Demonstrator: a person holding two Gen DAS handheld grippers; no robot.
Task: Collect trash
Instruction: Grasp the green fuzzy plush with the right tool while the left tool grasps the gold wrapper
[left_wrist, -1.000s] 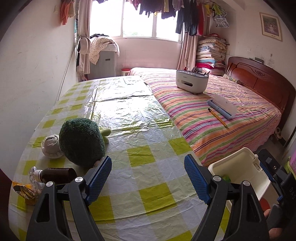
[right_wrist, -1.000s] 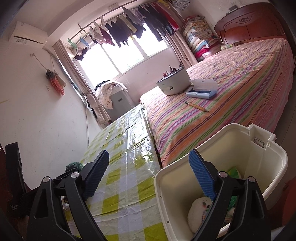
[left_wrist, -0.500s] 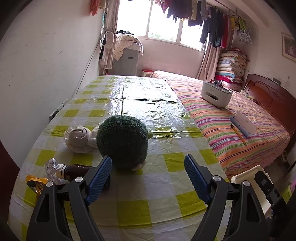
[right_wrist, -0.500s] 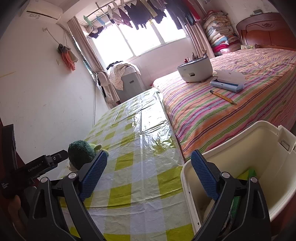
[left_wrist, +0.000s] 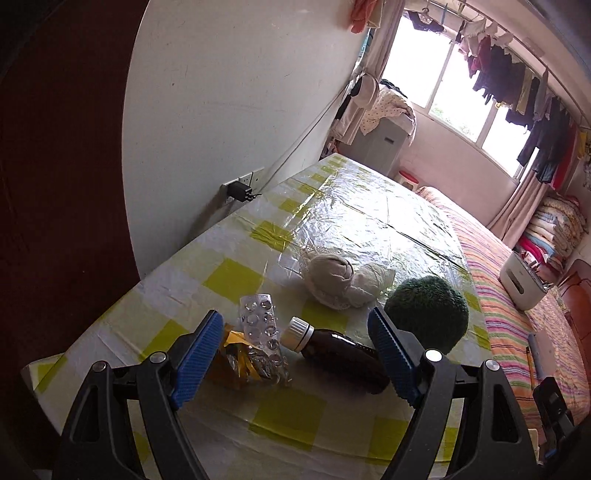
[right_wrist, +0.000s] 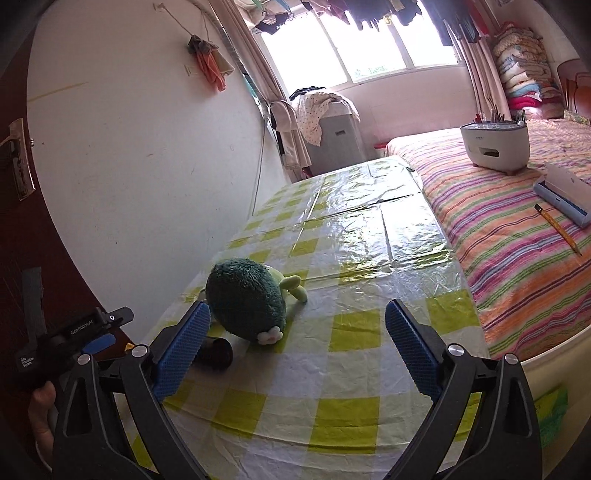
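On tablecloth (left_wrist: 236, 273): brown bottle (left_wrist: 343, 354) (white cap, lying) | both tongs (left_wrist: 295, 354) (right_wrist: 295, 347) wide

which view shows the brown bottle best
The left wrist view. There the brown bottle lies on its side in plain sight, white cap toward the blister pack, between the open left claw's fingers. The right wrist view shows only its dark base end, the rest hidden behind a right claw finger.

We see a green plush (right_wrist: 245, 297) on the checked worktop (right_wrist: 354, 373), and a white box (right_wrist: 494, 146) and pencil (right_wrist: 559, 230) on the bed (right_wrist: 517, 236).
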